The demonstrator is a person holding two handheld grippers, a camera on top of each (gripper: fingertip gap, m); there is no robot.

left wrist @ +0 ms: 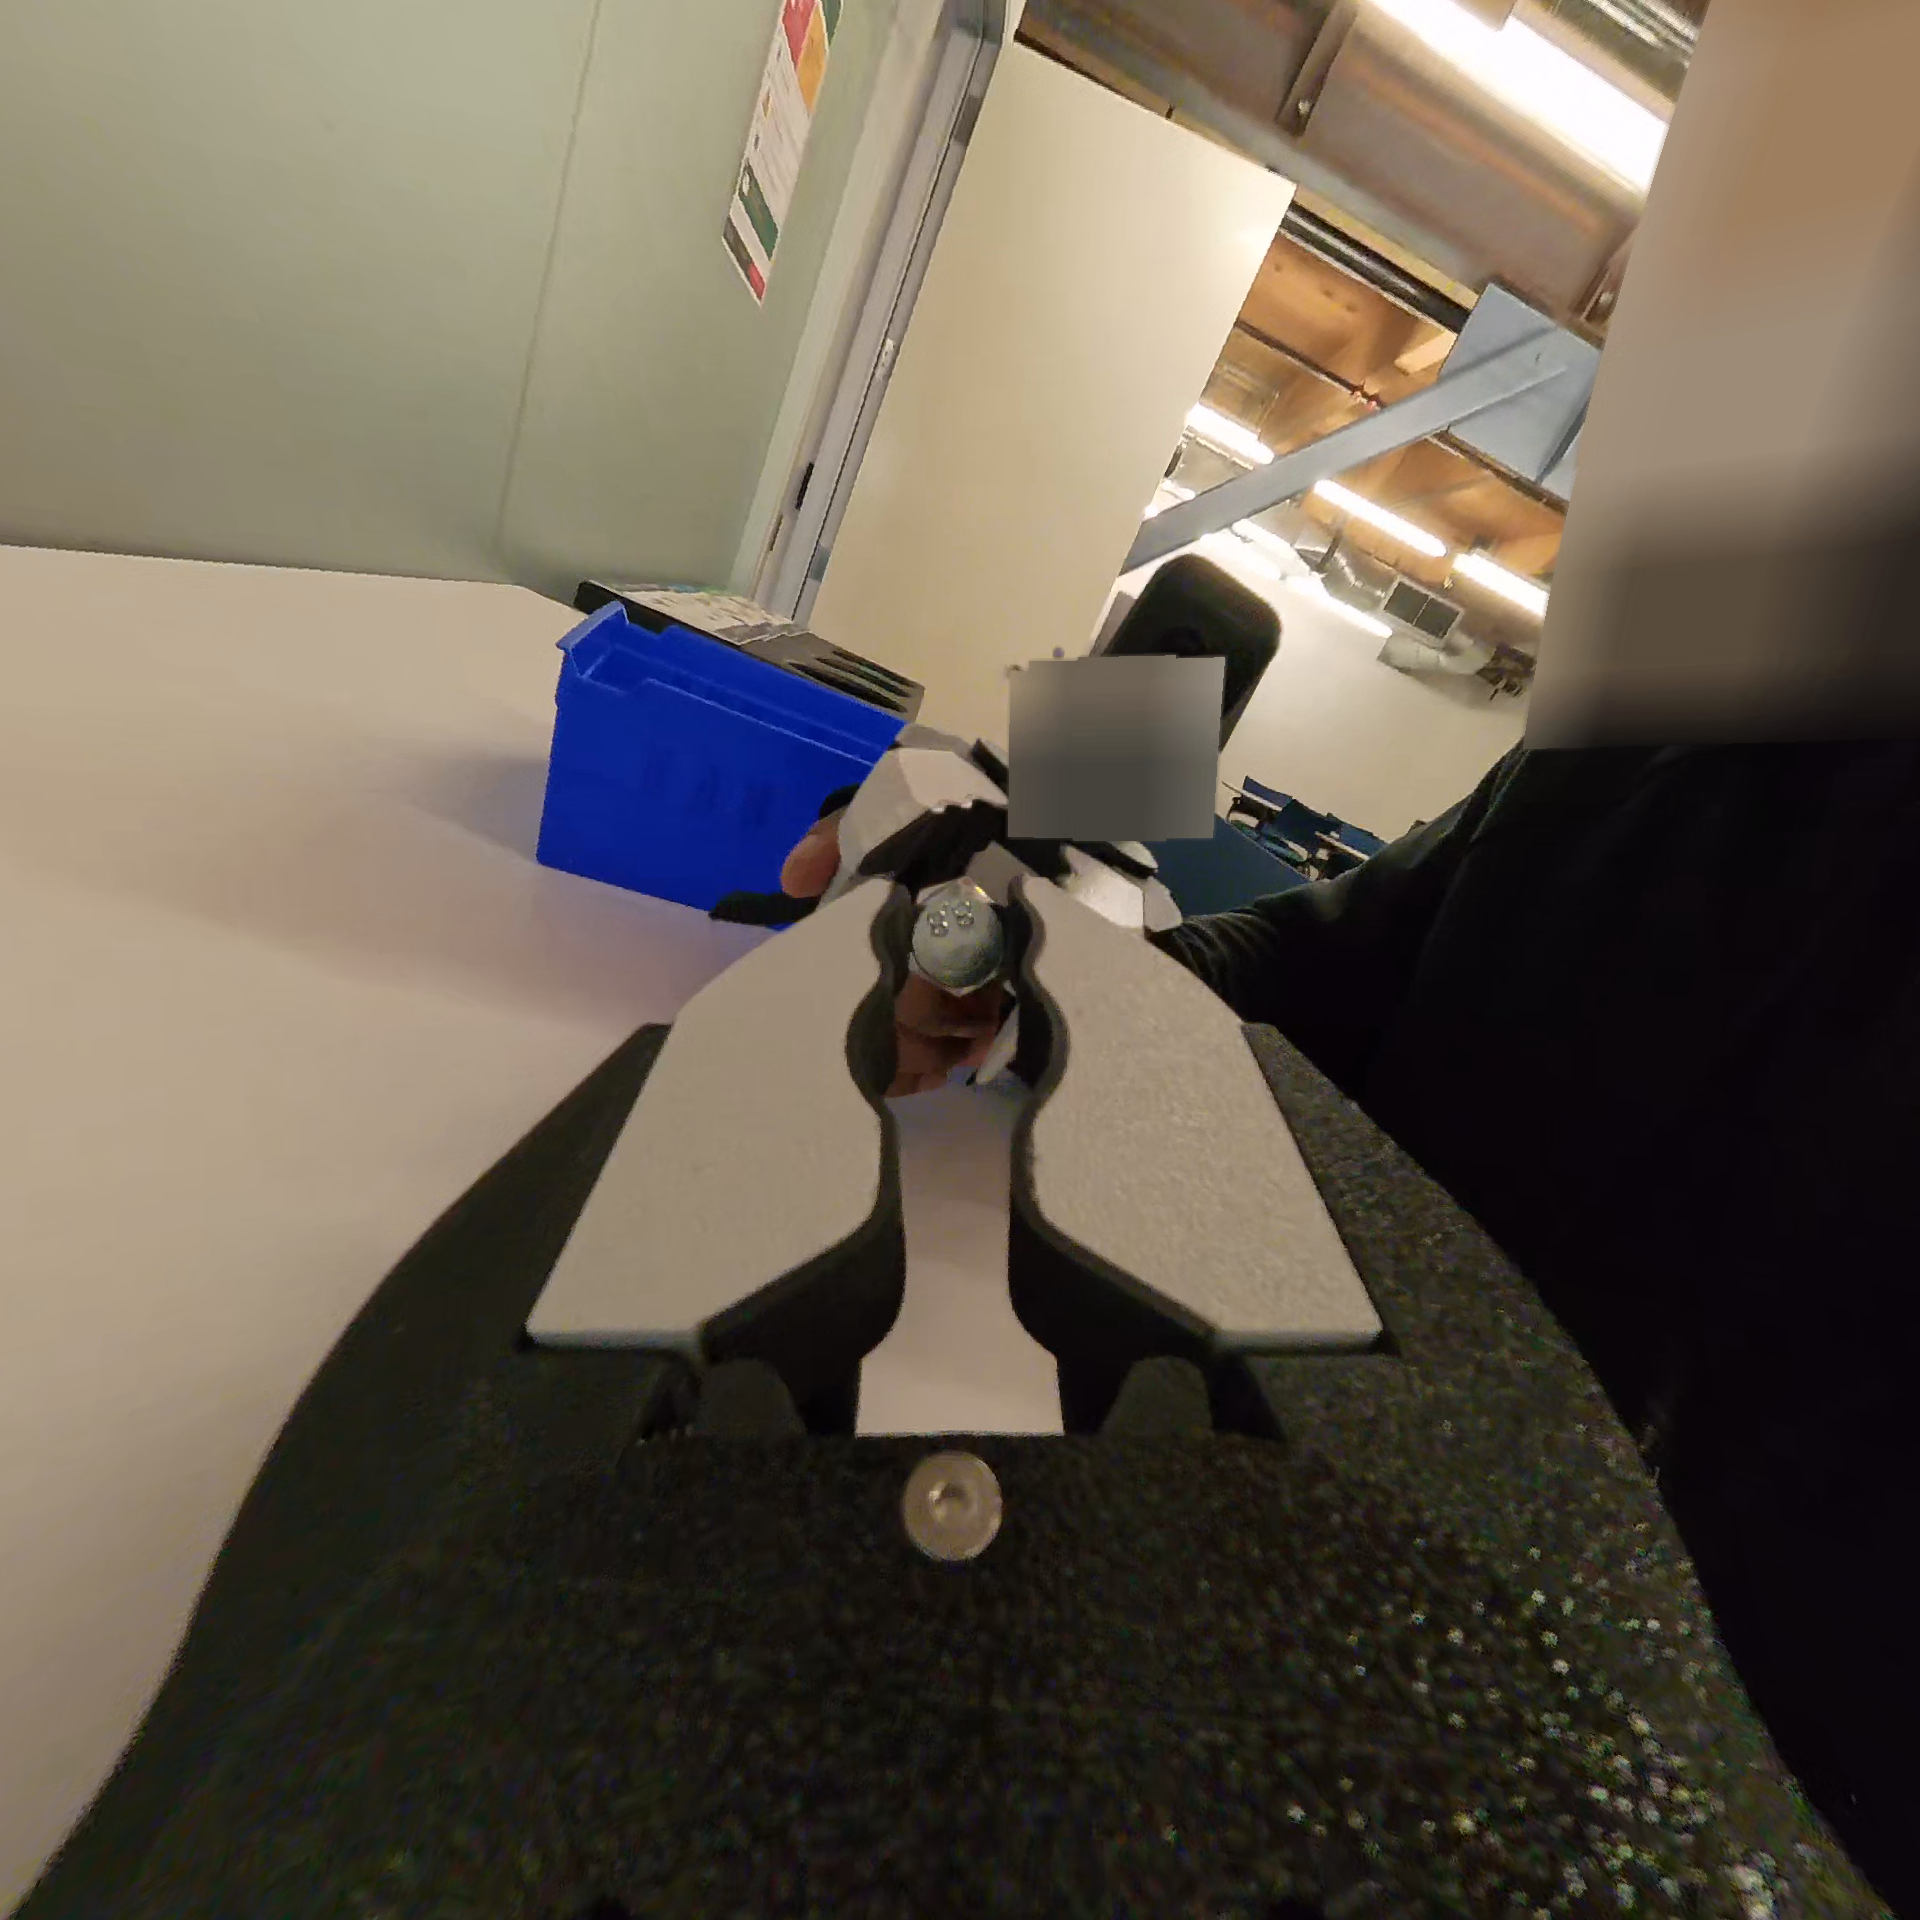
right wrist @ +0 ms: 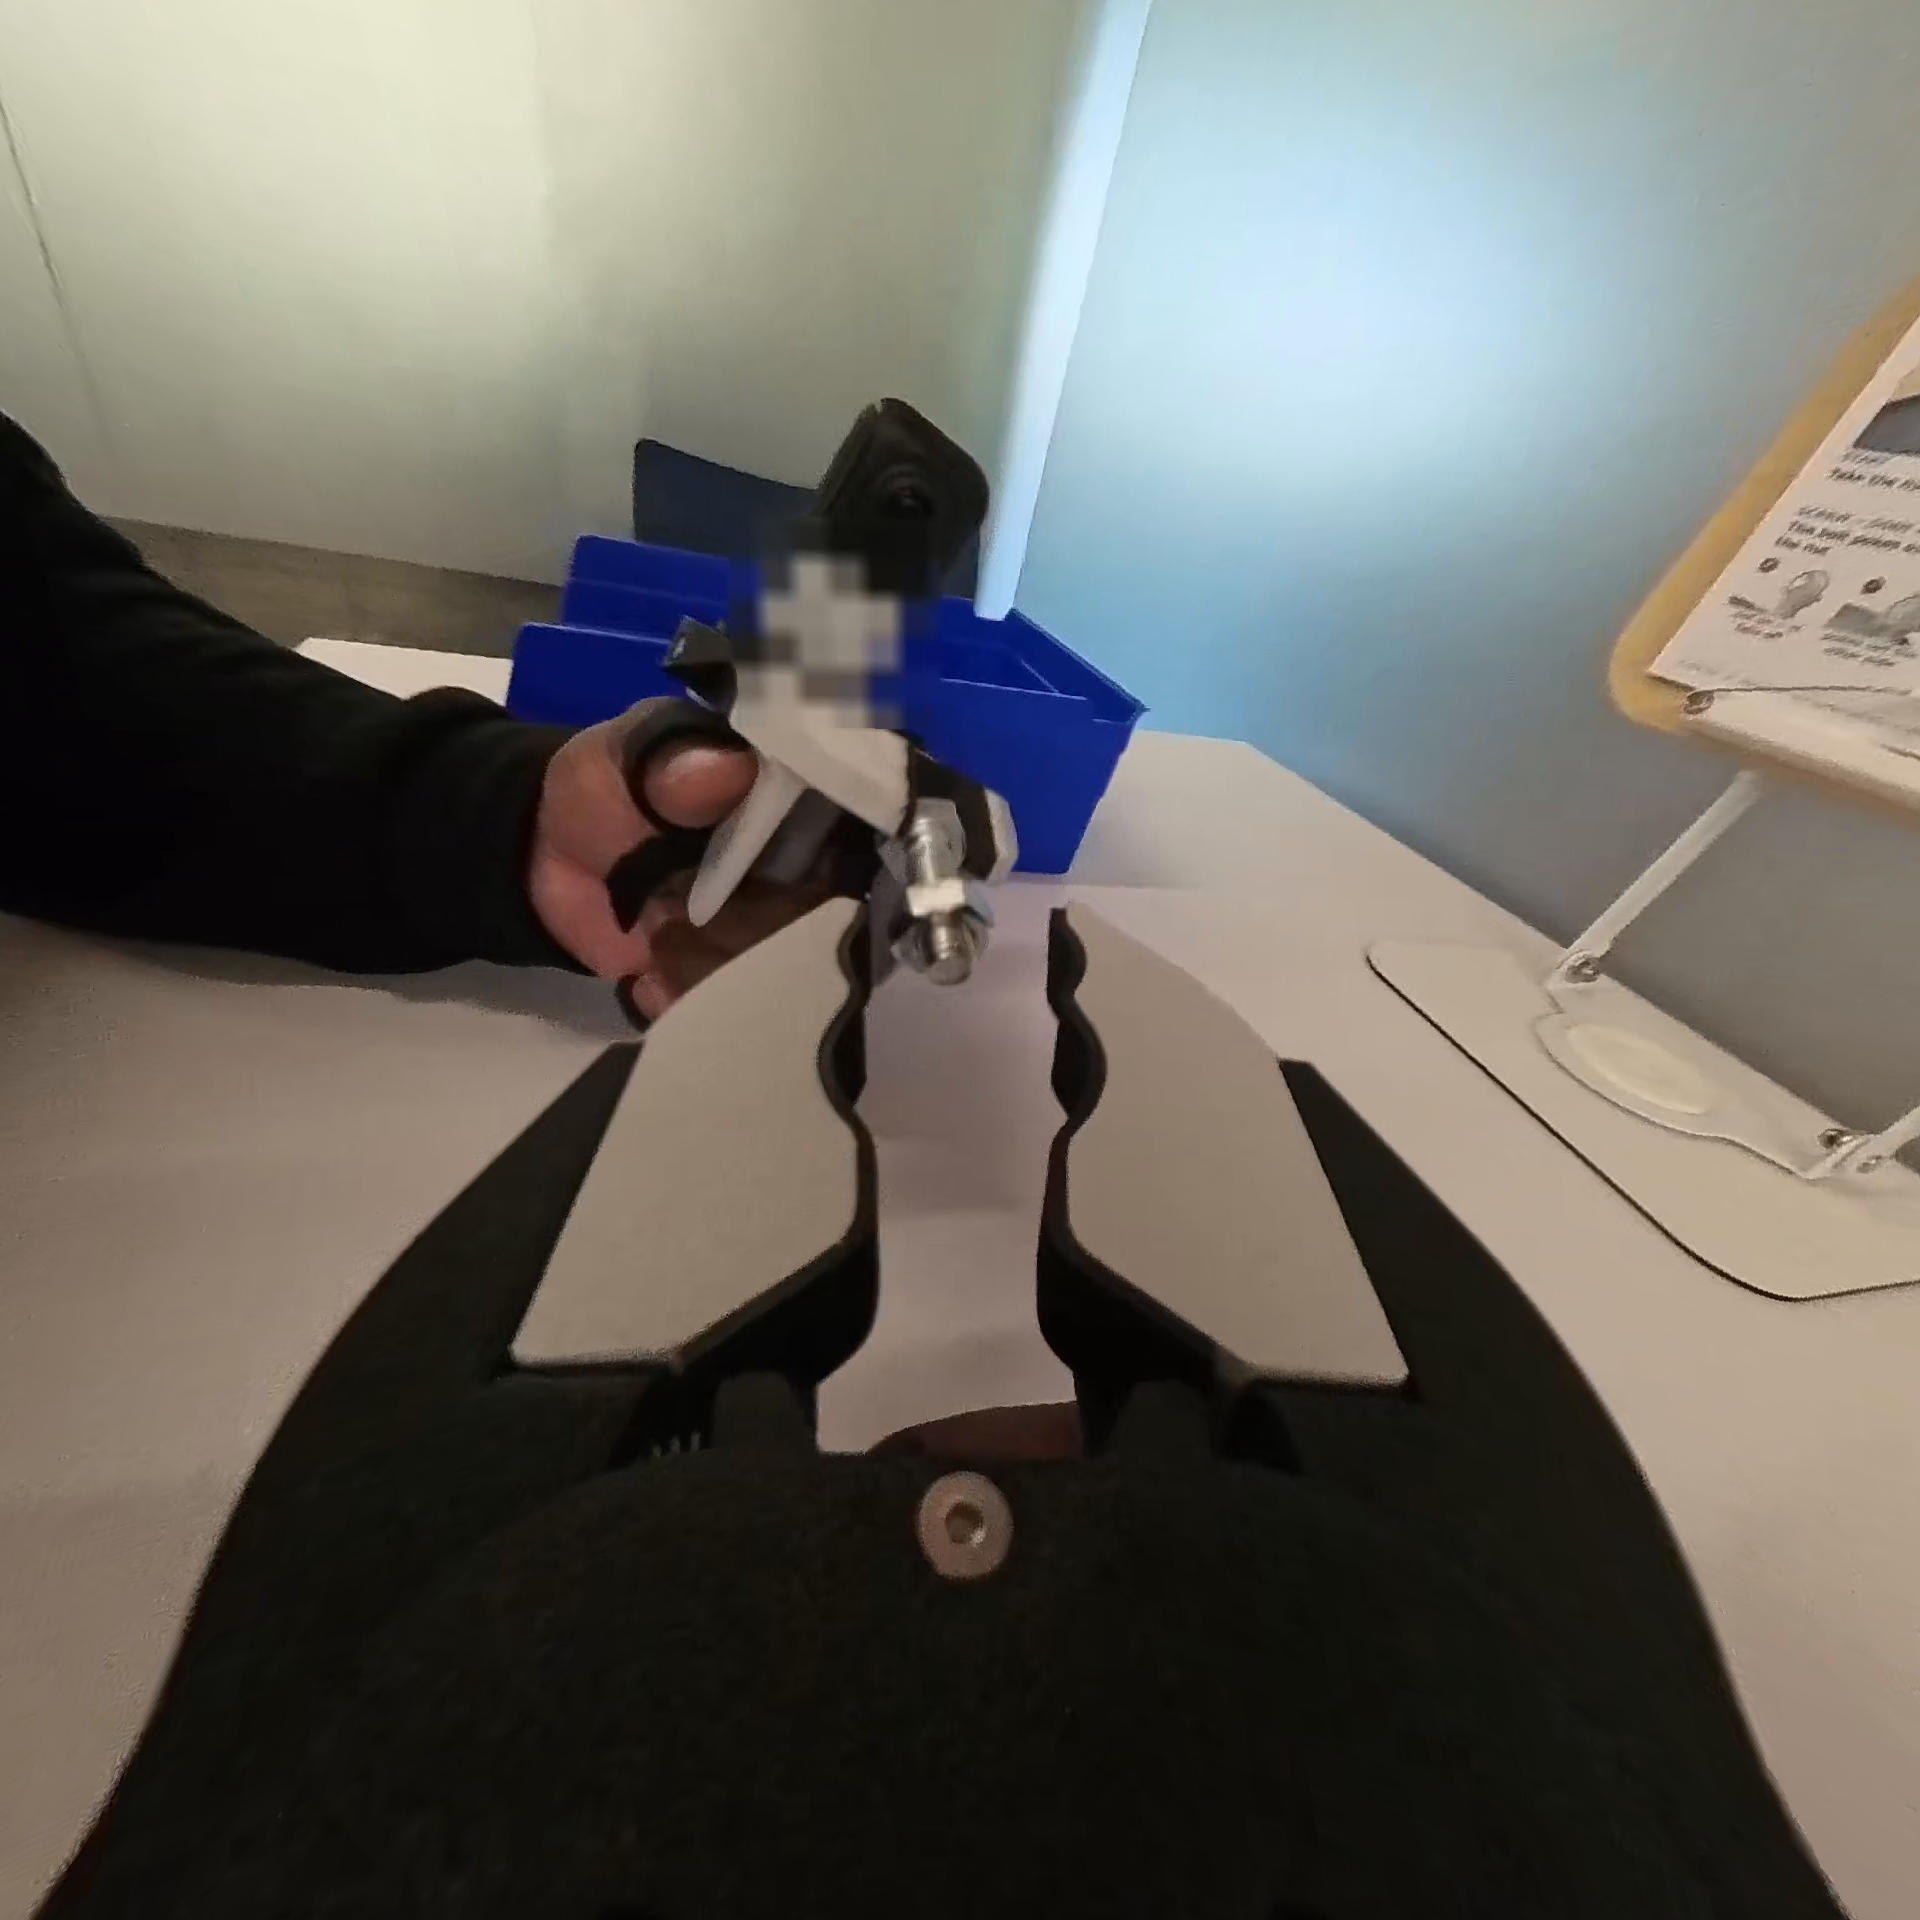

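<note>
Gripping a silver bolt (left wrist: 957,943) by its hex head, the left gripper (left wrist: 957,940) has both fingers pressed against the head's sides, so the threaded shank sticks out forward, free to be reached. In the right wrist view the same bolt (right wrist: 935,904) shows side-on, carrying a silver nut (right wrist: 928,900) partway along its thread and pointing toward the right gripper (right wrist: 956,951), whose jaws stand moderately open and hold nothing; the shank's tip lies near its left finger (right wrist: 852,966) without a visible squeeze. Judged from this, the two grippers face each other so one can steady the bolt while the other works the nut. Behind the left gripper, toward 12 o'clock in the right wrist view, stand blue bins (right wrist: 997,717) on the white surface (right wrist: 312,1143). At 3 o'clock a tilted instruction board (right wrist: 1808,582) rests on a white stand (right wrist: 1621,1039).
</note>
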